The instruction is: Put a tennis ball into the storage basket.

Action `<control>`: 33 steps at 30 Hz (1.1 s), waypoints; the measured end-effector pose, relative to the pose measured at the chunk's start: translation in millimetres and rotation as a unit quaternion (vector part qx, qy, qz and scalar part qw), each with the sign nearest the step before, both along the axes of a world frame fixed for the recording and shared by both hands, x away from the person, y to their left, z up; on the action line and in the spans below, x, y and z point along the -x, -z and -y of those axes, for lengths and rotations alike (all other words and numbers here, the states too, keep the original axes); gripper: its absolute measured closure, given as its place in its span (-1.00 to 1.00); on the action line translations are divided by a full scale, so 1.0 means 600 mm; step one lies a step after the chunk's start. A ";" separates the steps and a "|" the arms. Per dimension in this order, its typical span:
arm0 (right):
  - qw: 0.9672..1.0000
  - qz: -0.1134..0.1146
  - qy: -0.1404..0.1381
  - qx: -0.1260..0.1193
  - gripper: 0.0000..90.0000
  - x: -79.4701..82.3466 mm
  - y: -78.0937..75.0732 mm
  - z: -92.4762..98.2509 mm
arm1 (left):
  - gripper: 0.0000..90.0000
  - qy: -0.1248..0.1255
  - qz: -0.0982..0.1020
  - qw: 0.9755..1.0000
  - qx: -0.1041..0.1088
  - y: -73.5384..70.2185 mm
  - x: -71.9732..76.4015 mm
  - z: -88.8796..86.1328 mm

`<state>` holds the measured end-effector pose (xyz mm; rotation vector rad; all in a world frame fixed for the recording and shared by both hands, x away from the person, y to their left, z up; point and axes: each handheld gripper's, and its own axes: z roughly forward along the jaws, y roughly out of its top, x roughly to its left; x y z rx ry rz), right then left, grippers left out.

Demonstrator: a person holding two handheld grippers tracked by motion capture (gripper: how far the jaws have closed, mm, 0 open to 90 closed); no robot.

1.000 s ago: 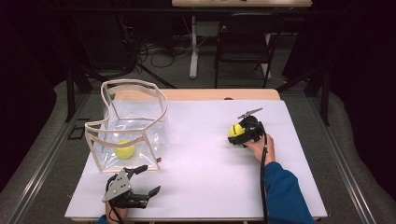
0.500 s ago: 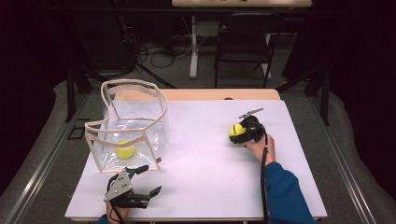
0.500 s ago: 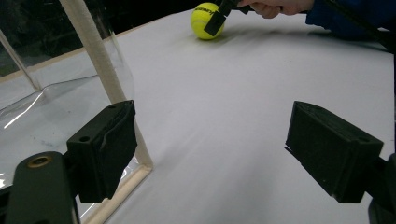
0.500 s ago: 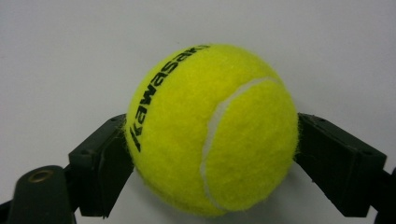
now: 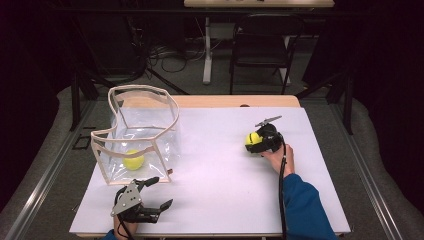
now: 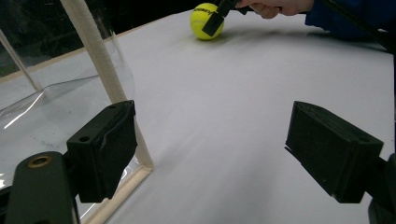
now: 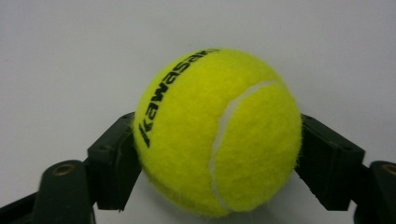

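From the high view, we see the right gripper (image 5: 256, 141) on the right half of the white table (image 5: 225, 190), its jaws having just been closing and now pinching a yellow tennis ball (image 5: 251, 138) that rests on the tabletop. The clear bag (image 5: 142, 132) with its cream trim stands open well apart to the left, and a second yellow ball (image 5: 133, 160) already lies inside it. So the move ahead, as we judge it, is a carry leftward across the table and over the bag's rim. Our left gripper (image 5: 152, 192) sits at the near edge just in front of the bag, jaws spread with nothing between them; it is the nearer hand to the bag, the right the one on the ball.

From the left gripper view, we look between two wide-apart pads (image 6: 102, 149) across bare table. The held ball (image 6: 206, 21) lies far ahead and slightly left, with the other gripper's jaw across its front. The bag's cream edge (image 6: 100, 70) rises just beside the left pad. The print on that ball is too small for us to read here.

From the right gripper view, the ball (image 7: 217, 133) sits squarely between the jaws, both pads (image 7: 114, 161) pressed against its sides. A ball has no long axis, so the grip angle matters little. We read "Kawasaki" in black letters running up its left face
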<state>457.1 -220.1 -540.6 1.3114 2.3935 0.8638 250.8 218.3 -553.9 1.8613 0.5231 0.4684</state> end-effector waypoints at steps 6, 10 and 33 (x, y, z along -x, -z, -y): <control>1.000 0.005 -0.003 0.009 -0.43 0.001 -0.002 -0.005 | -0.65 -0.001 0.000 1.000 0.000 0.000 0.000 0.000; 1.000 0.006 -0.005 0.010 -0.43 0.002 -0.006 -0.006 | -0.65 0.000 0.000 1.000 0.000 0.000 -0.001 -0.001; 0.999 0.012 -0.026 0.025 -0.43 0.017 -0.051 -0.018 | -0.65 -0.001 0.001 1.000 0.001 -0.001 0.000 -0.002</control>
